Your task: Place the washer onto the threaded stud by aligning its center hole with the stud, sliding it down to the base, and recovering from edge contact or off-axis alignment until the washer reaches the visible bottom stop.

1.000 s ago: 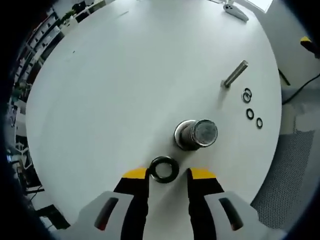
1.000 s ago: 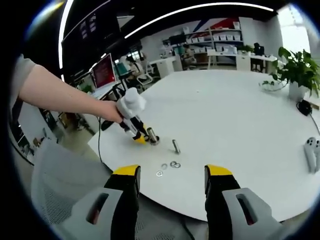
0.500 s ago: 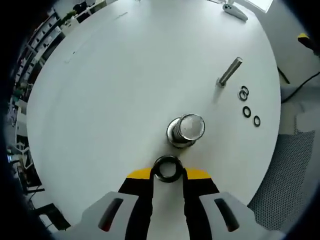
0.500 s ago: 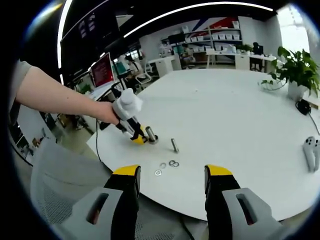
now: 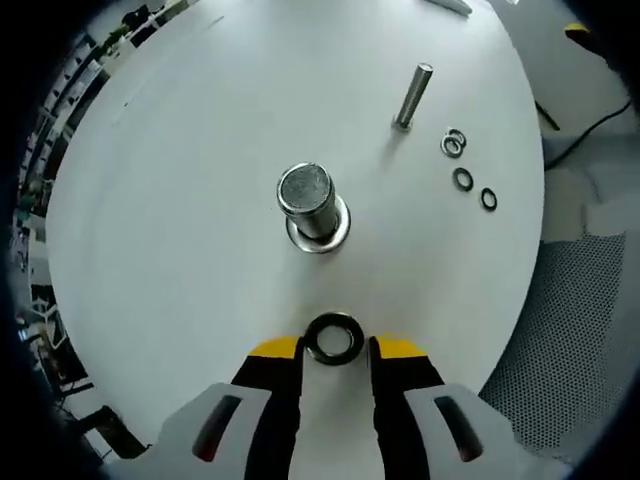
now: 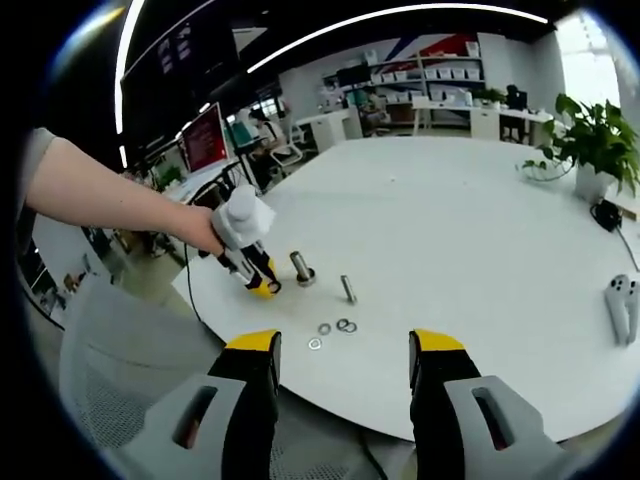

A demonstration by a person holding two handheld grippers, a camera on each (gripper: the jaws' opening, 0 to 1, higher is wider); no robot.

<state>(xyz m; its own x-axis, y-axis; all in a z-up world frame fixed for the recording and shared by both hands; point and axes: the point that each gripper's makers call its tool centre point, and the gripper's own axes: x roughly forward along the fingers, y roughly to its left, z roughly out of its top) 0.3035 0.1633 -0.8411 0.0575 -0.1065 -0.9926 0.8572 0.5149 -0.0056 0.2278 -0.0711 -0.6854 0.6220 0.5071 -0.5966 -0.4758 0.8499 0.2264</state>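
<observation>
The left gripper (image 5: 335,347) is pinching the black flat ring washer (image 5: 334,338) between nearly closed jaws, with the upright steel threaded stud (image 5: 311,205) standing apart at twelve o'clock on the white round surface (image 5: 180,200).

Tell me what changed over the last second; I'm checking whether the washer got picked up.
The left gripper closed its fingers on the washer, lifted it and drew back from the stud. The right gripper stayed open and idle; the bolt and spare washers never moved.
</observation>
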